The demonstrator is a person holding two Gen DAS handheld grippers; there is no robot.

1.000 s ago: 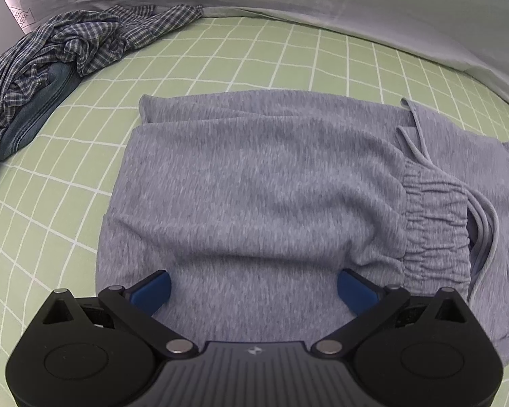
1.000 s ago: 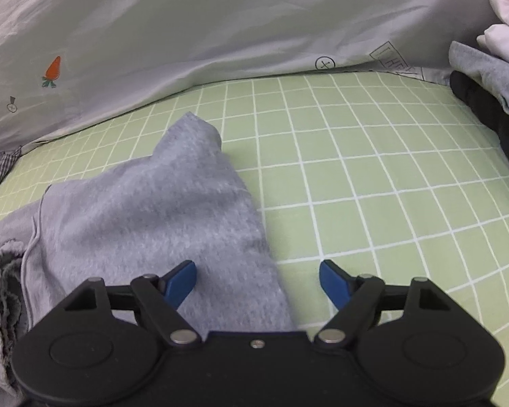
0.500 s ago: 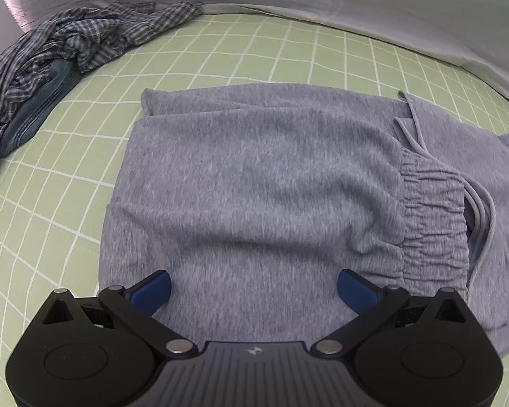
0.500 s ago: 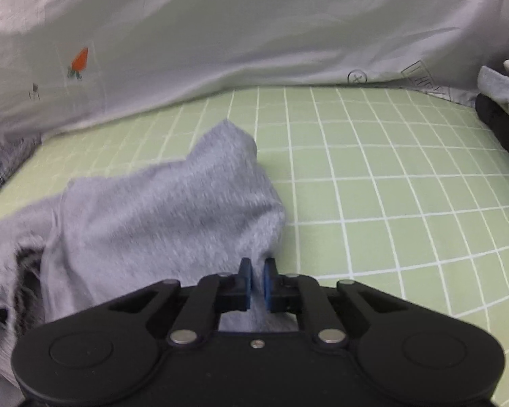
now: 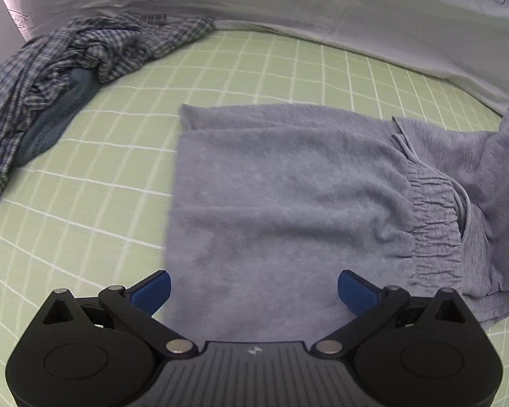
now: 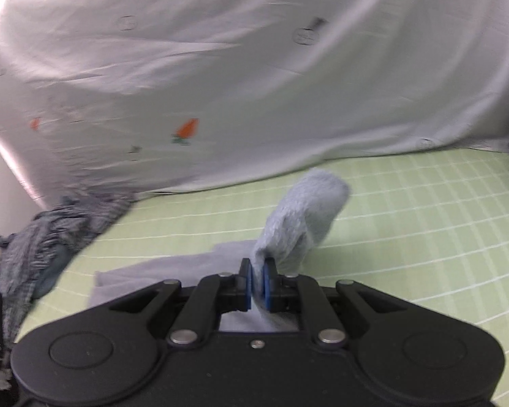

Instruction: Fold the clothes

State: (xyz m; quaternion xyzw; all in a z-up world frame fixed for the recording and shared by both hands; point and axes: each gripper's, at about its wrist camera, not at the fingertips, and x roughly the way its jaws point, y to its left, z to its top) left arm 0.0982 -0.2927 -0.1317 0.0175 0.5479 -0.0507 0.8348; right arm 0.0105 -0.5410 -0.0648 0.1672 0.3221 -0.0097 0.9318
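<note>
Grey sweatpants (image 6: 298, 217) leg newly lifted — pinched in right hand-held gripper (image 6: 258, 283) — lower hem blurred.

L fingers (image 5: 149, 293): grey sweatpants (image 5: 288, 196) fill the gap btwn them. Bare green bed sheet (image 5: 254, 68) ahead, open. Plaid shirt heap (image 5: 68, 61) blocks far left; white drape (image 5: 390, 27) walls the back. R fingers (image 6: 268, 281): open sheet to the right.

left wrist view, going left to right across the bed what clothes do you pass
plaid shirt heaped over denim jeans → folded grey sweatpants → their elastic waistband → the raised grey pant leg
</note>
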